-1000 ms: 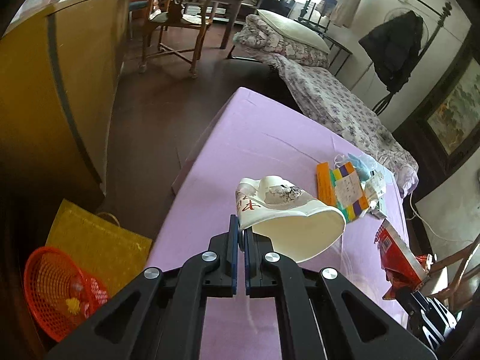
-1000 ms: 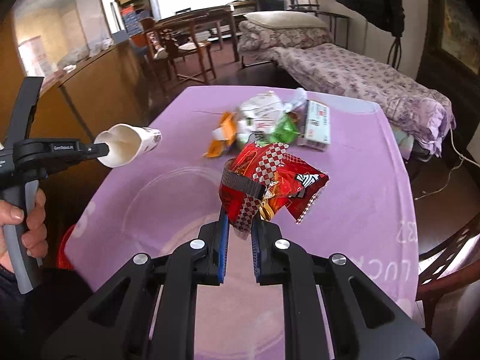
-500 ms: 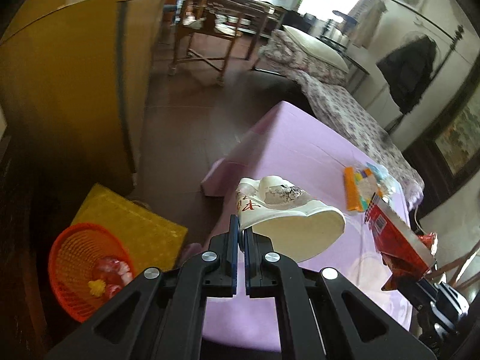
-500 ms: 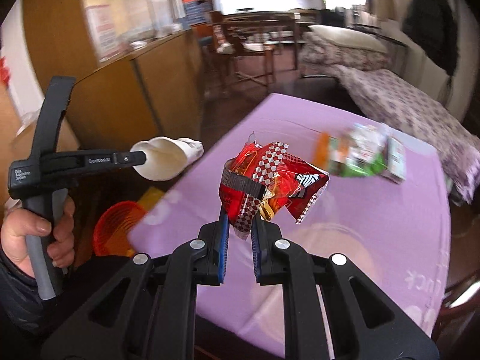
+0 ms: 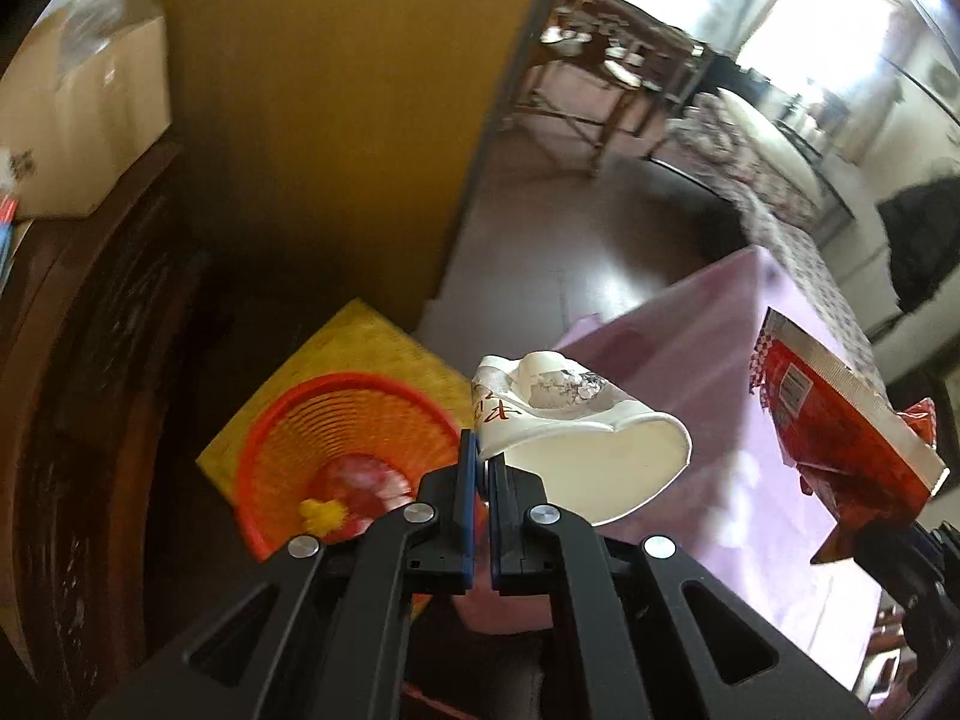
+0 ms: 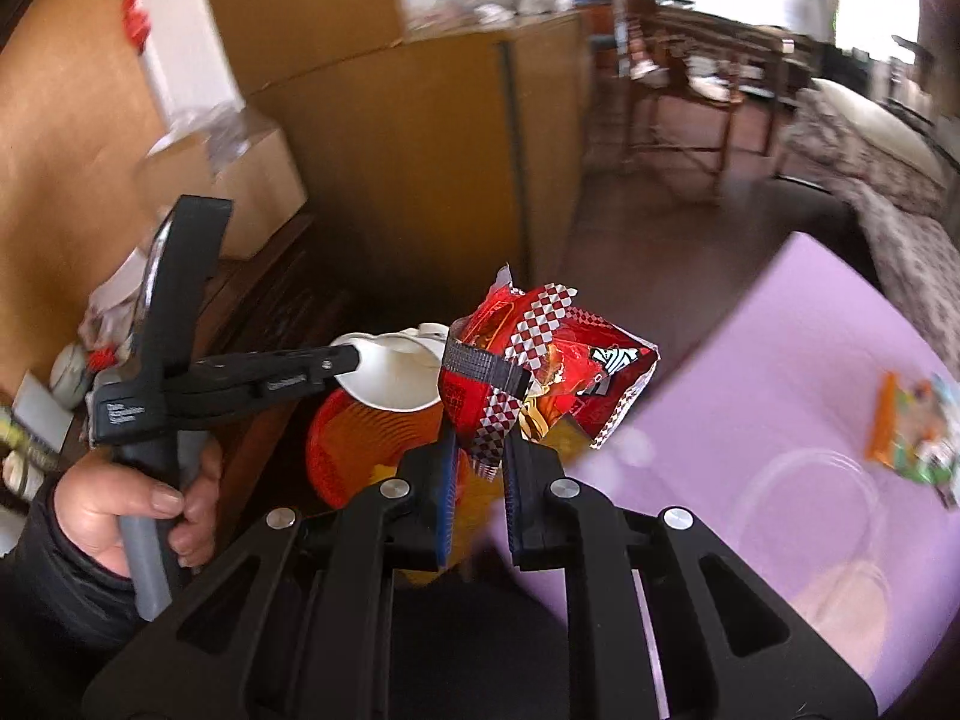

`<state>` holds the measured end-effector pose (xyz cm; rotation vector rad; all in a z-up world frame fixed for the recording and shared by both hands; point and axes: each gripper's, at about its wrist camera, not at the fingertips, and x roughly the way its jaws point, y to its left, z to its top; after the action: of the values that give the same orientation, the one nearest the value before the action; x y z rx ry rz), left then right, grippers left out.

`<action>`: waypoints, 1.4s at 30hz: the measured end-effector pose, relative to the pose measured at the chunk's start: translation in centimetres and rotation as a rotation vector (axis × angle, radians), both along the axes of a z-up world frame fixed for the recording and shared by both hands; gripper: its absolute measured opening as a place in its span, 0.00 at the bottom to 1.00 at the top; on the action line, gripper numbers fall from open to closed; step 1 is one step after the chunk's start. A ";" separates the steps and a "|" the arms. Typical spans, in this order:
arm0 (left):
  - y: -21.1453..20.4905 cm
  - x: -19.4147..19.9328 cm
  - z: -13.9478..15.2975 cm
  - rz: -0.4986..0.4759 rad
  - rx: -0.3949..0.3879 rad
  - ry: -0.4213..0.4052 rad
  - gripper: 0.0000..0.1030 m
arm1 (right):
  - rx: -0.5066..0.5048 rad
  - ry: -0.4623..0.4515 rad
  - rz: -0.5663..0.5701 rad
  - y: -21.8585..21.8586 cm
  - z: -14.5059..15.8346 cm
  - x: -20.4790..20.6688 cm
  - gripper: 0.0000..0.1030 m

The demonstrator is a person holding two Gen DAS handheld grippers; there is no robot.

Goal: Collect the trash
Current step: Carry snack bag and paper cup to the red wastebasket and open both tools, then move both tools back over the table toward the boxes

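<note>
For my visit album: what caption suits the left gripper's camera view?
Left gripper pinching a crushed paper cup above an orange basket on the floor.

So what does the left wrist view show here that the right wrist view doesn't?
Only the left wrist view shows the inside of the orange basket, with trash already lying at its bottom, and the yellow bag under it.

Only the right wrist view shows the hand holding the left gripper, and the leftover wrappers on the purple table.

Both show the crumpled paper cup pinched by the left gripper and the red snack bag clamped in the right gripper.
</note>
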<state>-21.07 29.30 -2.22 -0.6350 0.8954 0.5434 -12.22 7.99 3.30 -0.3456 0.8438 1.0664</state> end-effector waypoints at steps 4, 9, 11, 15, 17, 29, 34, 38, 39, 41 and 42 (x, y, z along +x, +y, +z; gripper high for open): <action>2.2 -1.7 -1.2 0.058 -0.005 0.035 0.04 | -0.048 0.036 0.062 3.6 -1.1 -1.1 0.14; 4.5 -3.5 -2.5 0.118 -0.027 0.065 0.04 | -0.086 0.133 0.110 7.4 -2.7 -1.8 0.14; 5.4 -4.2 -3.3 0.142 -0.041 0.077 0.04 | -0.100 0.181 0.118 8.6 -3.6 -1.5 0.14; 6.7 -4.8 -4.9 0.180 -0.074 0.093 0.04 | -0.125 0.245 0.126 10.4 -5.1 -1.3 0.14; 7.2 -5.0 -5.7 0.193 -0.091 0.105 0.04 | -0.141 0.272 0.129 11.3 -5.9 -1.3 0.14; 8.8 -5.9 -7.4 0.250 -0.147 0.145 0.14 | -0.208 0.381 0.143 13.7 -9.4 -1.8 0.23; 8.5 -6.1 -6.5 0.270 -0.098 0.153 0.37 | -0.195 0.402 0.118 13.4 -9.4 -1.2 0.31; 8.4 -6.1 -5.8 0.275 -0.100 0.144 0.43 | -0.180 0.389 0.115 12.7 -8.6 -1.0 0.31; 8.2 -6.0 -5.5 0.272 -0.091 0.145 0.45 | -0.173 0.384 0.113 12.5 -8.4 -0.9 0.31; 7.8 -5.6 -4.7 0.257 -0.070 0.139 0.50 | -0.151 0.358 0.102 11.7 -7.3 -0.6 0.36; 7.6 -5.4 -4.4 0.249 -0.067 0.133 0.51 | -0.141 0.349 0.096 11.3 -6.9 -0.3 0.44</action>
<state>-26.46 36.88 -6.61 -0.7838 0.9685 0.7891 -12.56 19.31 -3.60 -0.3245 1.2281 1.1785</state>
